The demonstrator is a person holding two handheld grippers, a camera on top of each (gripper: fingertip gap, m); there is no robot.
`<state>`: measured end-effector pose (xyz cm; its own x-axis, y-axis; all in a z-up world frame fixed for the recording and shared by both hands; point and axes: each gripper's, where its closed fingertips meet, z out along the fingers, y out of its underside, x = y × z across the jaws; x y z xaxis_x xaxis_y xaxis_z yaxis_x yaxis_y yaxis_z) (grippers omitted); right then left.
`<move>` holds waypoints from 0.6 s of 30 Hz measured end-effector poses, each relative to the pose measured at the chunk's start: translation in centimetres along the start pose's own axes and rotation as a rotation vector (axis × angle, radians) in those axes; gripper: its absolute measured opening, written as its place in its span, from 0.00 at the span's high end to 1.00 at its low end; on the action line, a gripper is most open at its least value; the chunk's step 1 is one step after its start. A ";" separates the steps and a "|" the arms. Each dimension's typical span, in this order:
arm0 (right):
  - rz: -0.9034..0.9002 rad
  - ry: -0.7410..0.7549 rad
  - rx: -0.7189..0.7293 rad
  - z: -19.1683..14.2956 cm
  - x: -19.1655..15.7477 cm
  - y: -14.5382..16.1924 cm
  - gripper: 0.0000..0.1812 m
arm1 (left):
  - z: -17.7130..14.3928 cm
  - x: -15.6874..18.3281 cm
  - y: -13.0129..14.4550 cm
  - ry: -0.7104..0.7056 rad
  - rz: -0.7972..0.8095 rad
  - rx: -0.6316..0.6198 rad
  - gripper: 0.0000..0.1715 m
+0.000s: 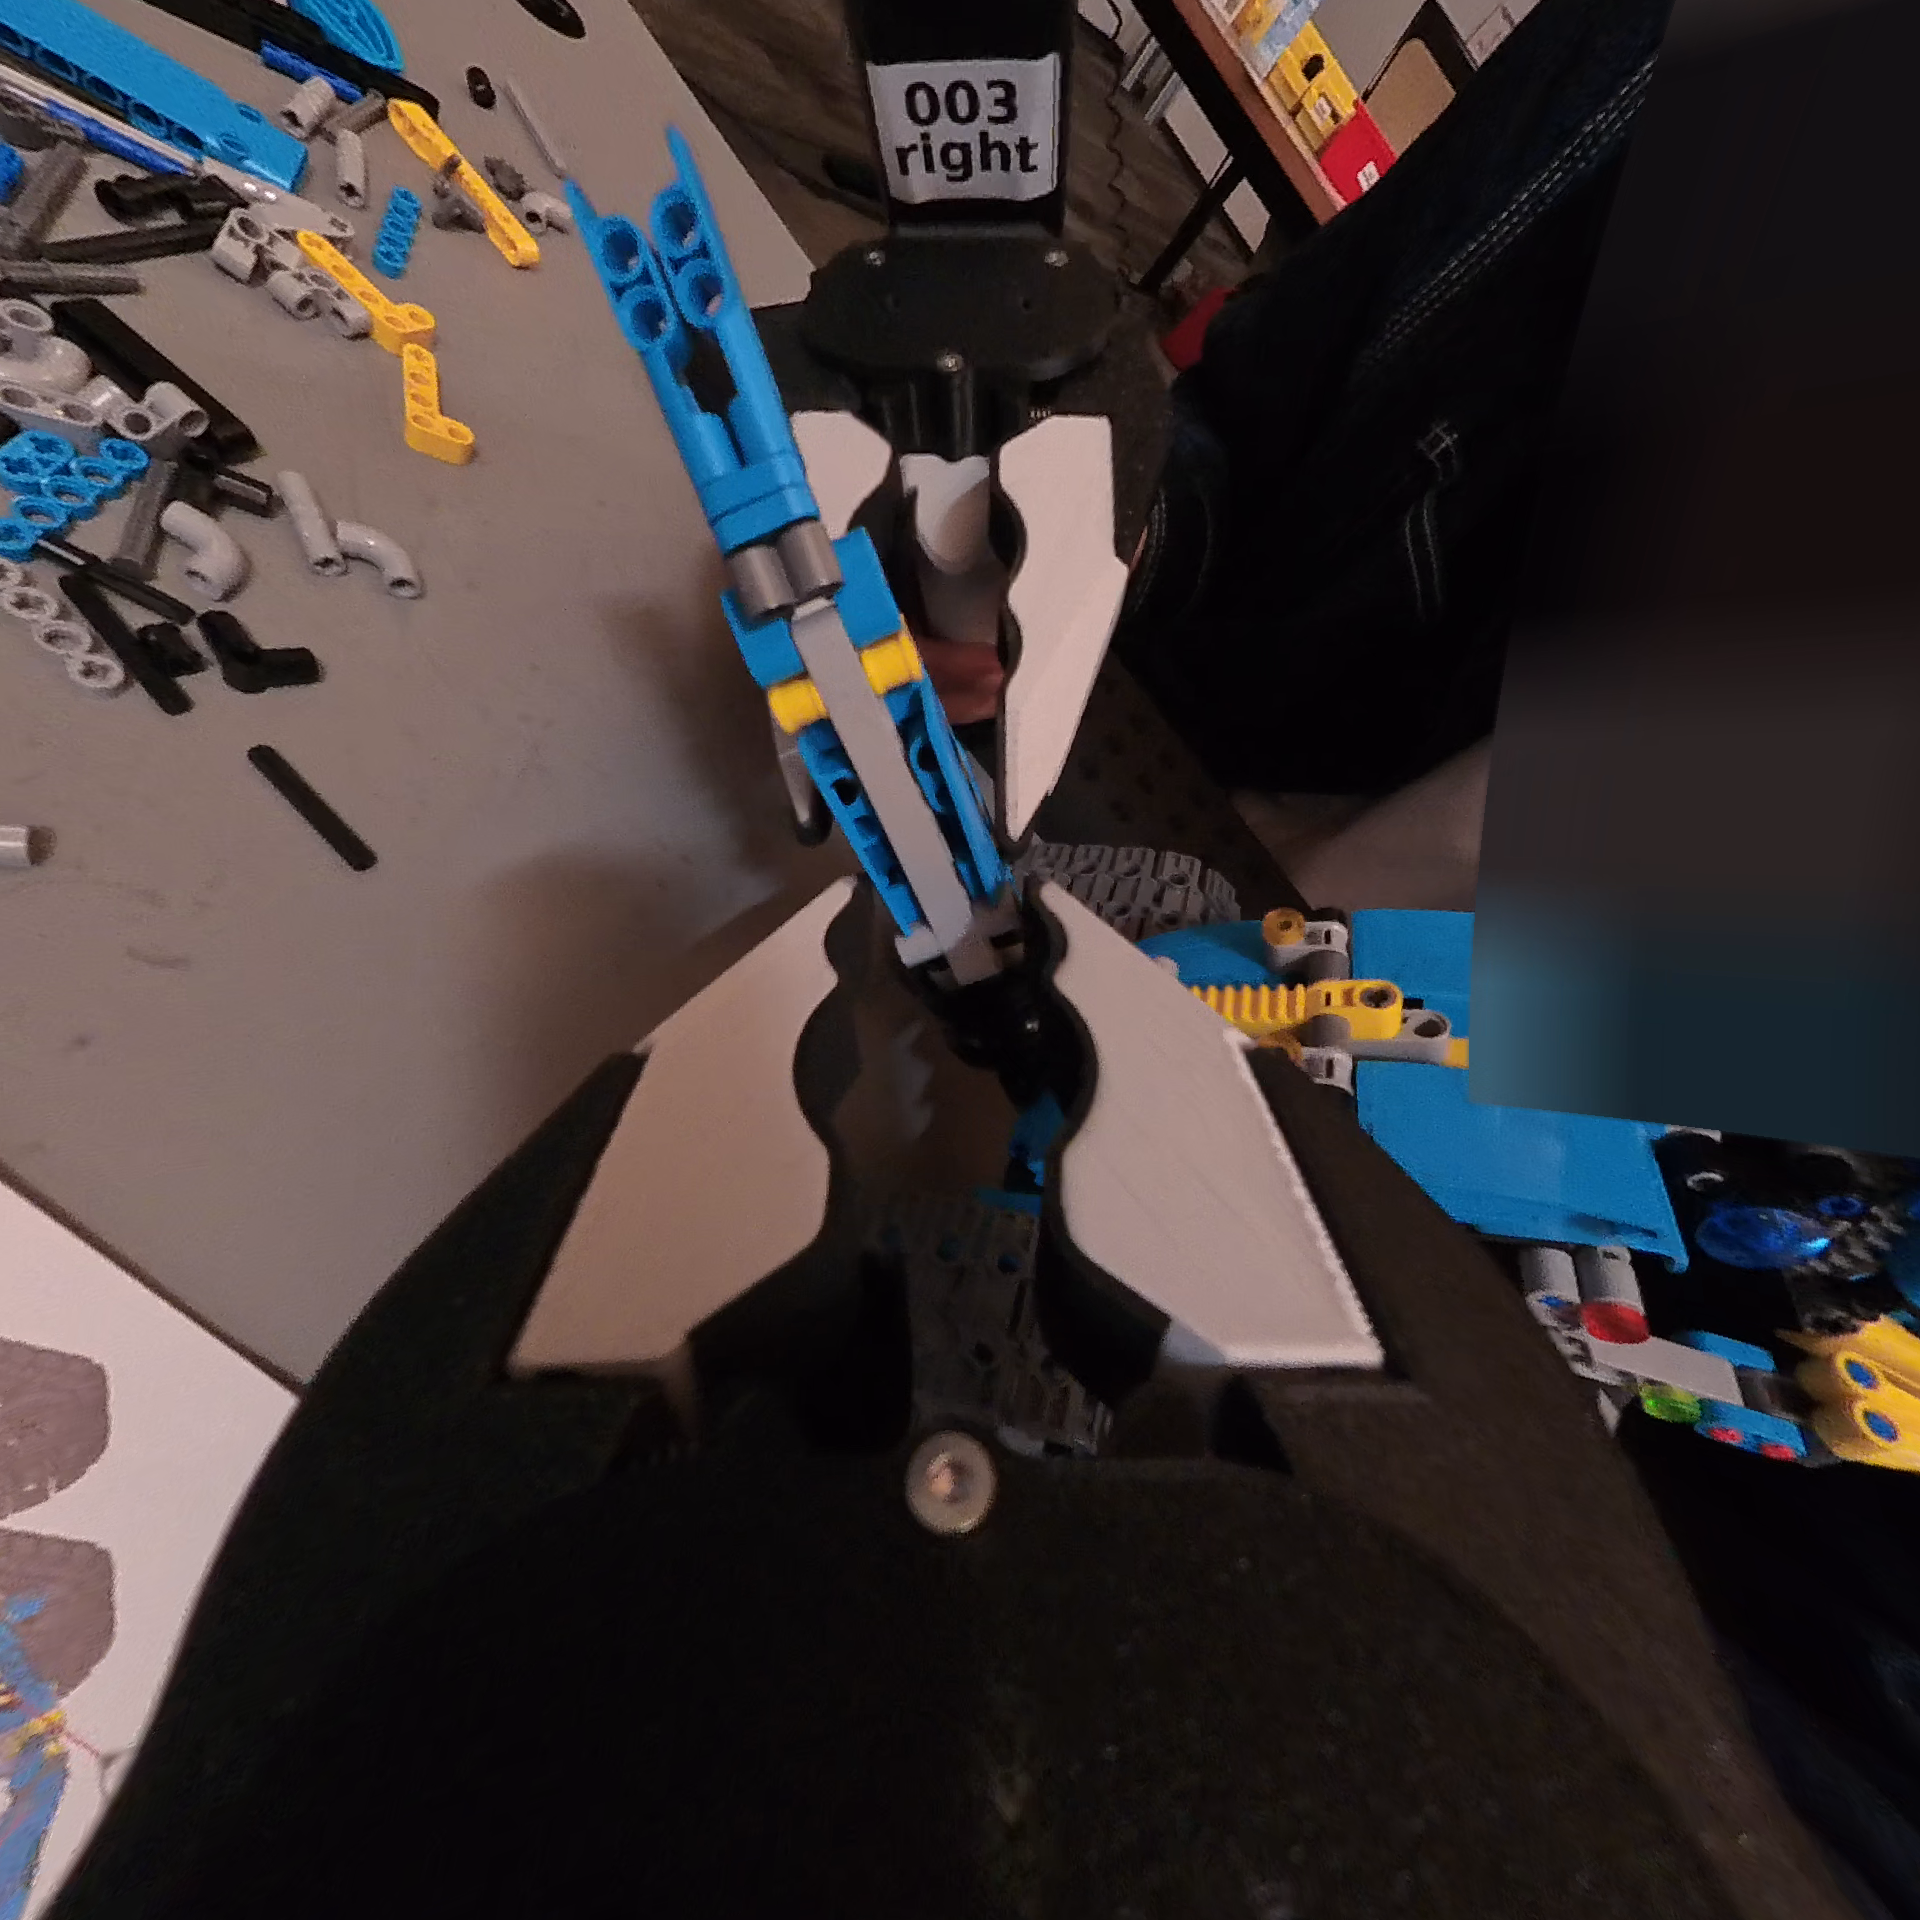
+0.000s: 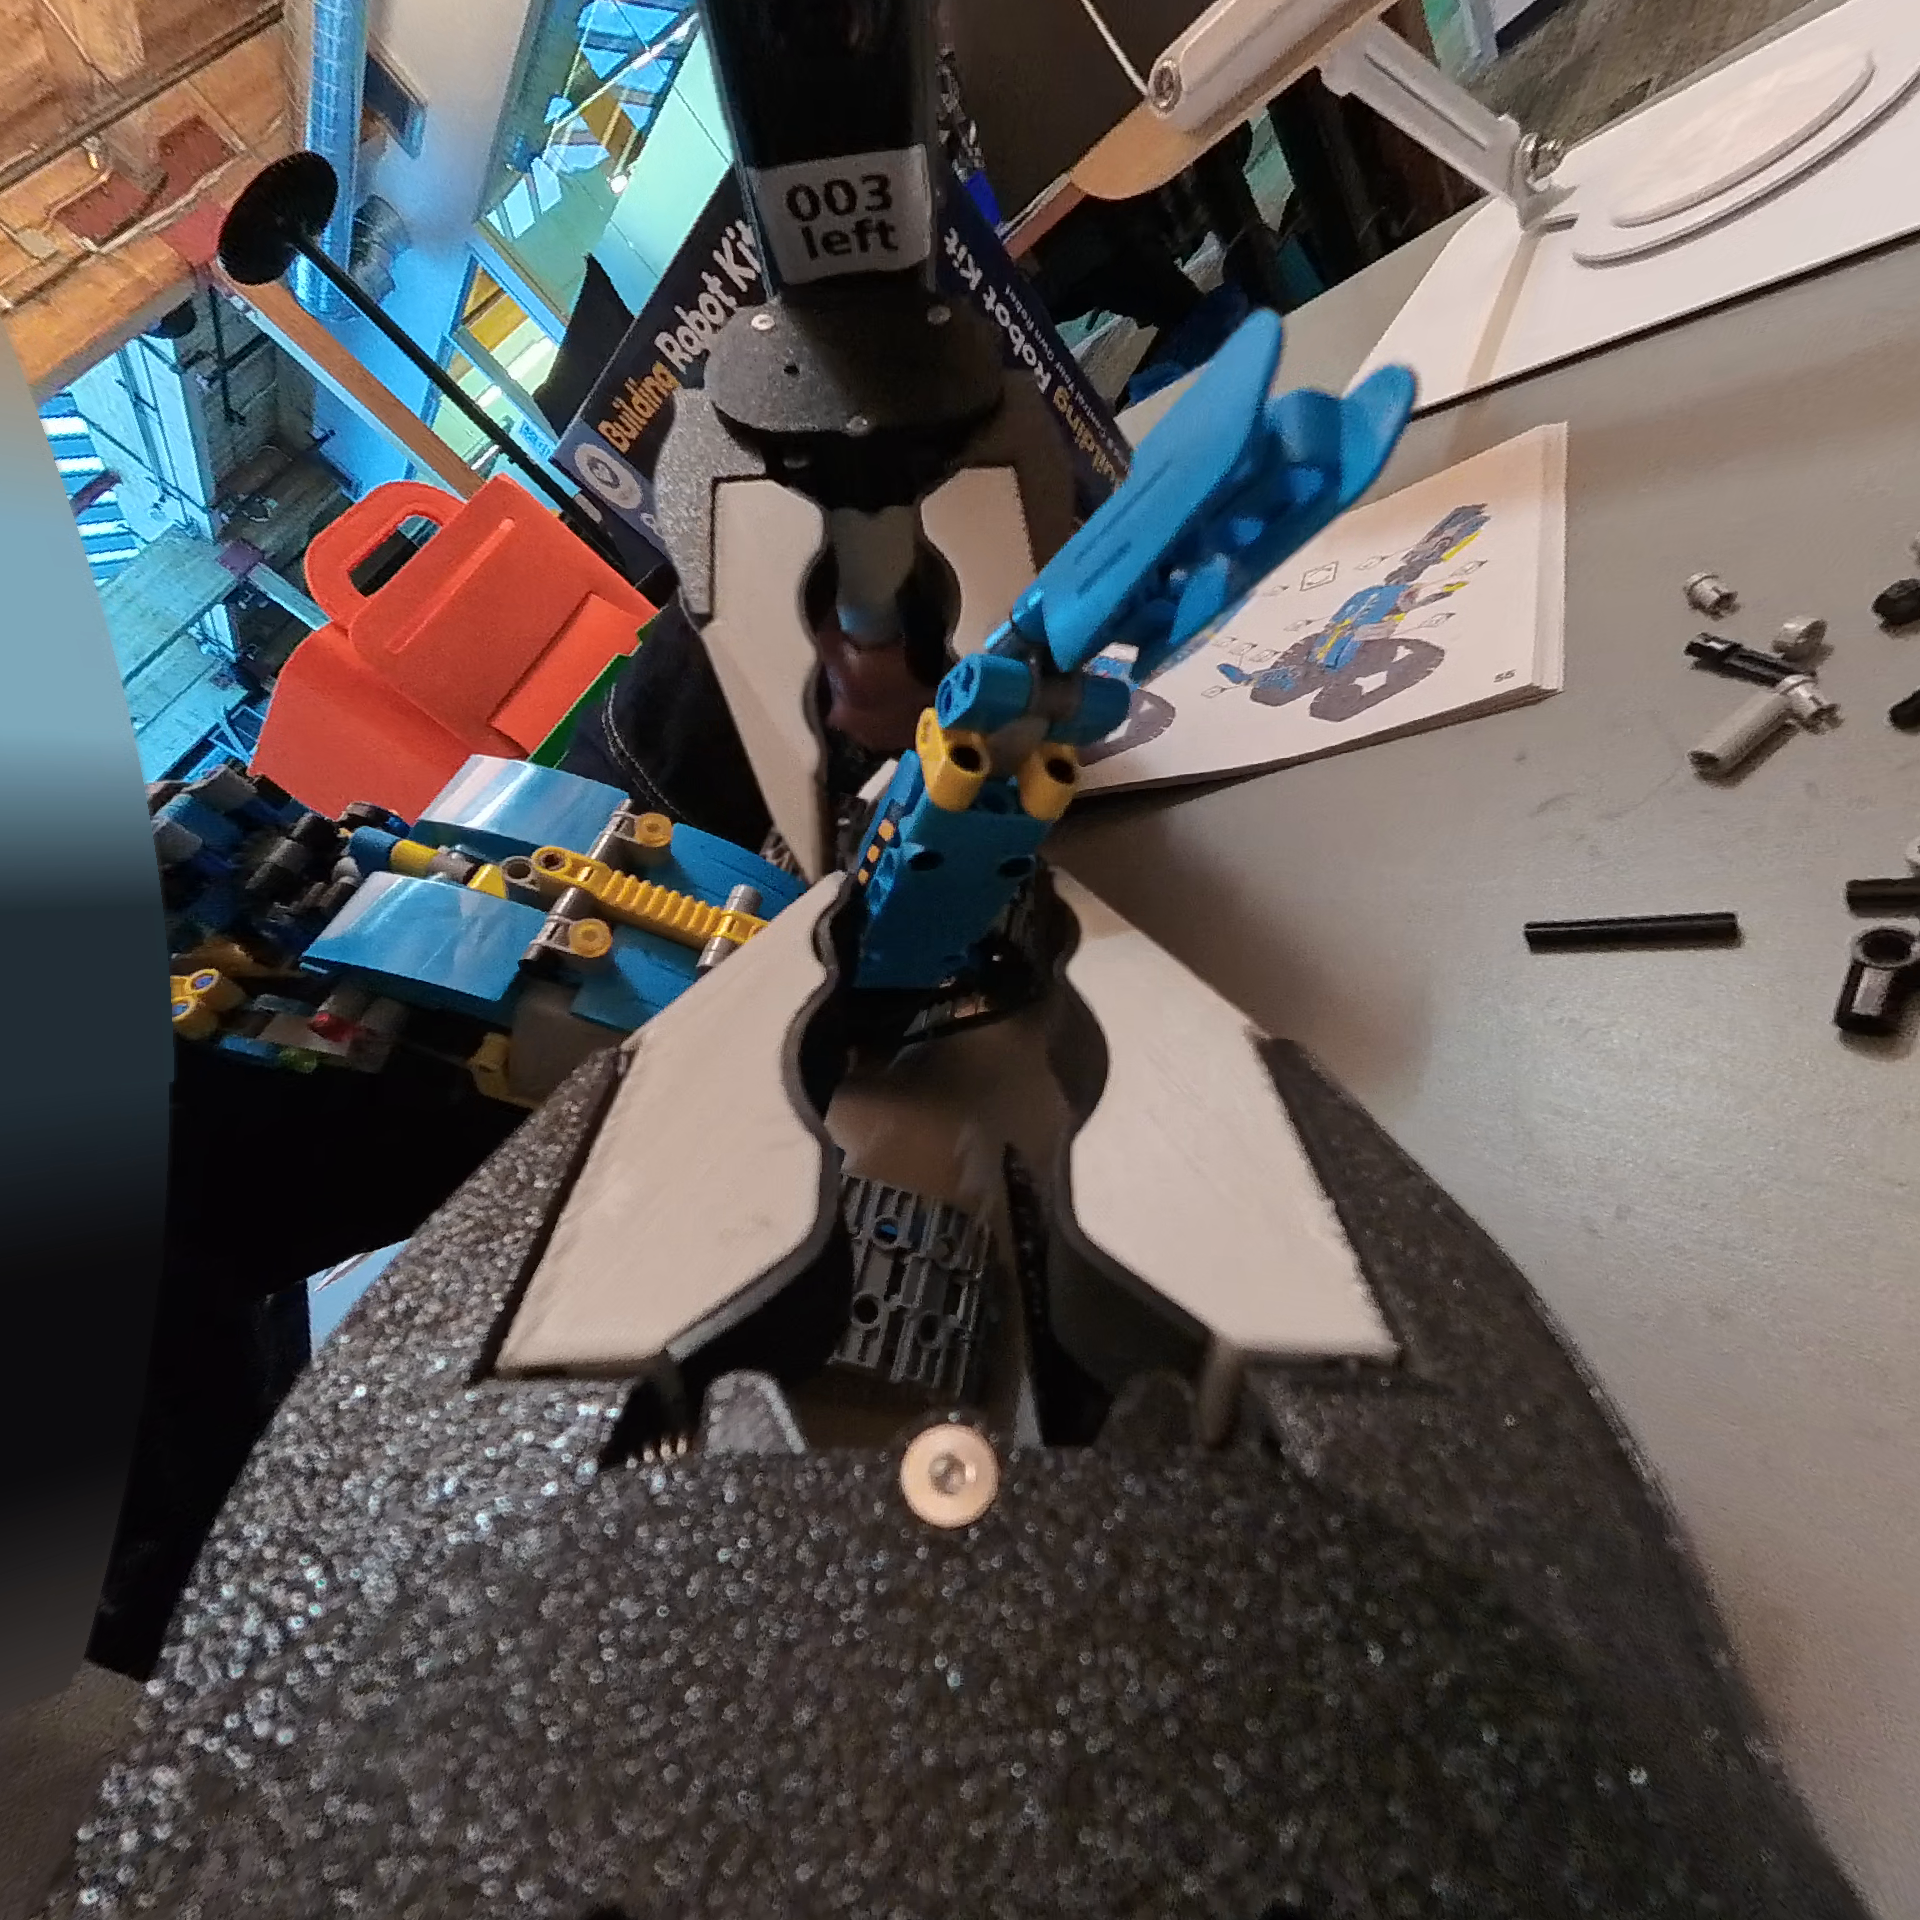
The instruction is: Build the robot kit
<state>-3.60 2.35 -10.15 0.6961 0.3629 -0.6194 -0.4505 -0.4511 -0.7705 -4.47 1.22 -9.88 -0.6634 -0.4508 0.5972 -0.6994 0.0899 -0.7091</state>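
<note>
My left gripper is closed on the lower end of a blue building-brick arm assembly, which rises tilted toward the upper left of the left wrist view, with grey sleeves and yellow connectors at mid-length. My right gripper faces it from the opposite side, its tips meeting the left's at centre frame; in the right wrist view it is clamped on the same assembly's lower blue block, the curved blue panels fanning to the upper right. A blue and yellow brick vehicle lies at the right of the left wrist view. Loose grey, black and yellow pieces scatter the grey table at upper left. An open instruction booklet lies at the right wrist view's upper right.
</note>
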 end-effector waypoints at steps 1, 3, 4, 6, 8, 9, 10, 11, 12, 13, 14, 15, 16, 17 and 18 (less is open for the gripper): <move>-0.005 0.003 0.000 0.0 0.0 0.0 0.82 | 0.1 0.0 0.0 0.002 -0.001 0.002 0.84; -0.022 0.017 0.003 -0.1 0.1 -0.1 0.82 | 0.1 -0.1 -0.1 0.000 0.003 0.006 0.84; -0.037 0.027 0.005 -0.1 0.1 -0.2 0.82 | 0.1 -0.1 -0.2 -0.003 0.005 0.007 0.84; -0.060 0.043 0.009 -0.2 0.2 -0.3 0.82 | 0.1 -0.1 -0.1 -0.009 0.008 0.005 0.84; -0.075 0.053 0.018 -0.4 0.2 -0.5 0.82 | 0.1 -0.1 -0.1 -0.009 0.009 0.005 0.84; -0.081 0.061 0.027 -0.5 0.3 -0.7 0.82 | 0.1 -0.1 -0.1 -0.007 0.008 0.006 0.84; -0.084 0.067 0.037 -0.6 0.4 -0.9 0.82 | 0.2 -0.1 -0.1 -0.004 0.005 0.007 0.84; -0.083 0.069 0.042 -0.7 0.5 -0.9 0.82 | 0.2 -0.1 -0.1 -0.003 0.003 0.008 0.84; -0.079 0.070 0.041 -0.7 0.5 -0.9 0.82 | 0.2 -0.1 -0.1 -0.002 0.002 0.009 0.84; -0.079 0.072 0.041 -0.7 0.5 -0.9 0.82 | 0.2 -0.1 -0.2 -0.002 0.002 0.009 0.84; -0.085 0.079 0.045 -0.8 0.6 -1.0 0.81 | 0.2 -0.1 -0.1 -0.003 0.003 0.009 0.84; -0.102 0.092 0.054 -0.9 0.6 -1.2 0.81 | 0.2 -0.1 -0.2 -0.005 0.004 0.008 0.84; -0.121 0.108 0.061 -1.0 0.7 -1.4 0.81 | 0.2 -0.1 -0.1 -0.006 0.003 0.007 0.84; -0.136 0.117 0.062 -1.1 0.7 -1.4 0.81 | 0.2 -0.1 -0.1 -0.005 0.002 0.007 0.84; -0.149 0.126 0.064 -1.1 0.7 -1.5 0.81 | 0.2 -0.1 -0.1 -0.005 0.002 0.008 0.84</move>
<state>-1.79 2.38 -9.29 0.8200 0.3152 -0.4777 -0.3695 -0.3460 -0.8624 -4.25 1.06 -9.91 -0.6634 -0.4549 0.5941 -0.6960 0.0836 -0.7132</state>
